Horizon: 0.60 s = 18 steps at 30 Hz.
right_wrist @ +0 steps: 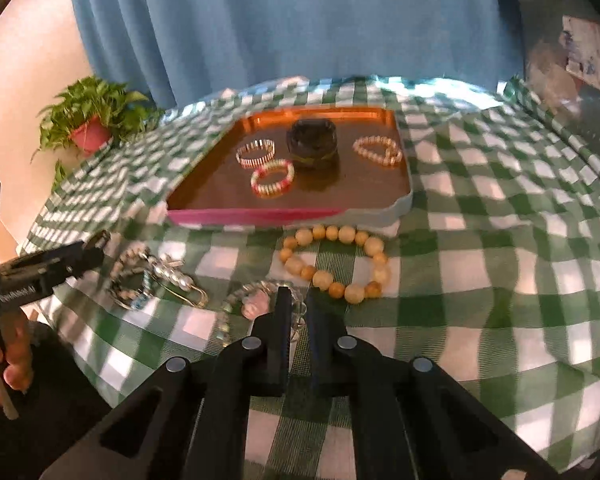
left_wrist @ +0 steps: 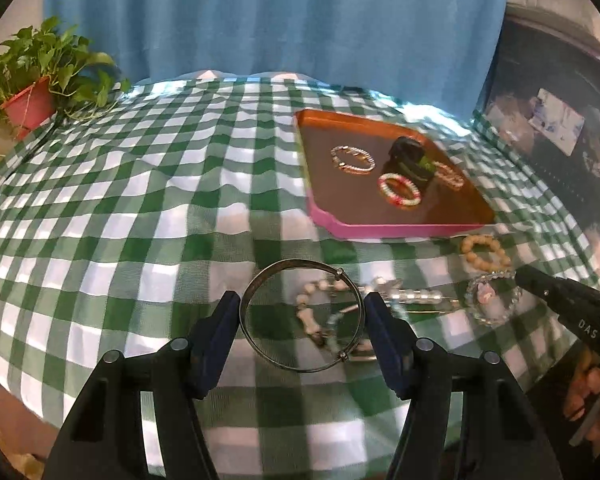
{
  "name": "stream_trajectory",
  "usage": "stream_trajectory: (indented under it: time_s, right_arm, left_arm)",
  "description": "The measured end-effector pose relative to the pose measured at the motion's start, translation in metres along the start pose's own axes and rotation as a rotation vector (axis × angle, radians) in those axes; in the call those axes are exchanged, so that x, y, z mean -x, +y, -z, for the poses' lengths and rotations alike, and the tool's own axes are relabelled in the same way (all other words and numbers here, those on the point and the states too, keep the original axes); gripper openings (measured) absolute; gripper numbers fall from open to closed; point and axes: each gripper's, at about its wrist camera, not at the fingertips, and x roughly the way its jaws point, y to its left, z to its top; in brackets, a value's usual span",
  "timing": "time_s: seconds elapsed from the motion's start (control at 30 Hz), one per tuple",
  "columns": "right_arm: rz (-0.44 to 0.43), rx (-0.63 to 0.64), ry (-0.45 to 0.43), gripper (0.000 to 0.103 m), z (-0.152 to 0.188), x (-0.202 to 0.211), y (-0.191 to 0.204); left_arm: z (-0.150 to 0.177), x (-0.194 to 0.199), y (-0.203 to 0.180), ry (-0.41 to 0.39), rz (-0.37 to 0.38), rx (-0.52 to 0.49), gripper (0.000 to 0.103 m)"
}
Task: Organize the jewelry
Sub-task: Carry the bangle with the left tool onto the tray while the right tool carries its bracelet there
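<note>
My left gripper (left_wrist: 302,298) is shut on a thin silver bangle (left_wrist: 256,284), held across its width above the checked cloth. My right gripper (right_wrist: 298,296) is shut on a clear crystal bead bracelet (right_wrist: 236,300) with a pink charm, at cloth level; that bracelet also shows in the left wrist view (left_wrist: 490,300). A pink tray (right_wrist: 260,216) holds a silver link bracelet (right_wrist: 255,153), a red and white bracelet (right_wrist: 272,179), a pale bead bracelet (right_wrist: 378,150) and a dark round box (right_wrist: 313,144). A wooden bead bracelet (right_wrist: 336,260) lies in front of the tray.
A tangle of pearl and silver jewelry (right_wrist: 156,276) lies on the cloth left of my right gripper. A potted plant (left_wrist: 32,92) stands at the table's far left corner. A blue curtain (left_wrist: 280,16) hangs behind the table.
</note>
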Motion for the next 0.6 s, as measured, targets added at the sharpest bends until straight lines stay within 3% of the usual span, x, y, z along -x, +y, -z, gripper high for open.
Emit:
stream_trajectory:
  time_s: [0.17, 0.3, 0.6]
  right_arm:
    - [-0.007, -0.002, -0.048, 0.007, -0.006, 0.025, 0.006]
    - [-0.004, 0.000, -0.066, 0.007, -0.010, 0.043, 0.009]
    - [0.017, 0.013, -0.103, 0.007, -0.024, 0.078, 0.008]
  left_arm:
    - [-0.003, 0.017, -0.018, -0.014, 0.011, -0.014, 0.064]
    - [-0.012, 0.036, -0.041, -0.051, -0.043, -0.080, 0.064]
    - [-0.038, 0.064, -0.069, -0.095, -0.015, -0.101, 0.064]
